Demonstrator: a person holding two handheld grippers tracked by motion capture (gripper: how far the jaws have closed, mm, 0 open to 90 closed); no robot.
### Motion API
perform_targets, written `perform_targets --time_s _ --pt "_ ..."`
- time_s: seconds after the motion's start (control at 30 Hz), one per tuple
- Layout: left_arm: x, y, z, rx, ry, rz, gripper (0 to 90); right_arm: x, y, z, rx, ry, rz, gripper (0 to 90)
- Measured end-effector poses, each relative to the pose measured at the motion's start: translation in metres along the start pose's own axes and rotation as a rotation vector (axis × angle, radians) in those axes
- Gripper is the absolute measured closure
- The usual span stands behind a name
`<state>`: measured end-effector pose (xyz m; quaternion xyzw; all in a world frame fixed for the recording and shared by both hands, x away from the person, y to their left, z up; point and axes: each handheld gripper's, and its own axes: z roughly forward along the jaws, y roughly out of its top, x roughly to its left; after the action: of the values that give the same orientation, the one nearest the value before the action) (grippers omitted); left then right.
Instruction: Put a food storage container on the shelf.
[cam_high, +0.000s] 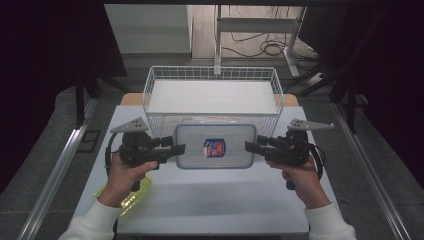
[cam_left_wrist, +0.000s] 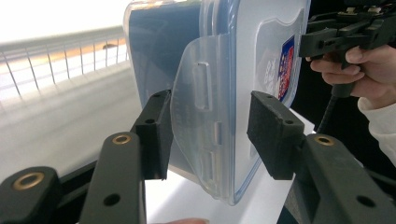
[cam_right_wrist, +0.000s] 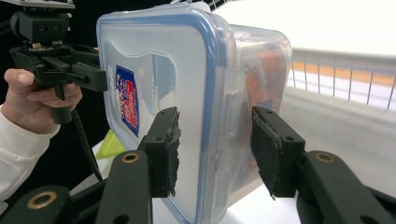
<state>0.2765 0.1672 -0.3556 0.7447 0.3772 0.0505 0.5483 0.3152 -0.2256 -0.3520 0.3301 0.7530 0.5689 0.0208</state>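
Sitting flat mid-table, lidded clear container (cam_high: 215, 146) has its long axis left-right, lid up, touching wire basket (cam_high: 212, 92) behind. Left gripper (cam_high: 176, 148) and right gripper (cam_high: 250, 146) spread, jaws straddling each end's latch flap (cam_left_wrist: 198, 121). White table (cam_high: 215, 205); grey floor, cables beyond.

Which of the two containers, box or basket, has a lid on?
The clear box: a blue-rimmed lid covers it. The white wire basket behind it is open-topped.

The white surface (cam_high: 200, 200) carried a clear lidded container (cam_high: 215, 146) at centre, a wire basket (cam_high: 213, 95) at the far edge, and a yellow-green object (cam_high: 131, 196) near left.
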Motion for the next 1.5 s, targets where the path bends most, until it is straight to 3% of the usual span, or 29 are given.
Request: perform_targets --time_s 0.5,0.97,1.33,1.5 --pt "0.023 0.045 0.0 -0.024 0.01 0.019 51.1 -0.014 0.053 0.012 -0.005 -0.003 -0.027 53.2" --pt "0.054 0.077 0.02 -0.018 -0.005 -0.006 51.0 -0.042 0.087 0.025 0.007 -0.024 -0.022 53.0" --pt "0.084 0.094 0.034 -0.005 -0.015 -0.042 50.7 -0.068 0.107 0.045 0.029 -0.031 0.033 52.7" --pt "0.091 0.098 0.035 0.0 -0.022 -0.072 51.1 -0.076 0.113 0.052 0.034 -0.021 0.064 52.2"
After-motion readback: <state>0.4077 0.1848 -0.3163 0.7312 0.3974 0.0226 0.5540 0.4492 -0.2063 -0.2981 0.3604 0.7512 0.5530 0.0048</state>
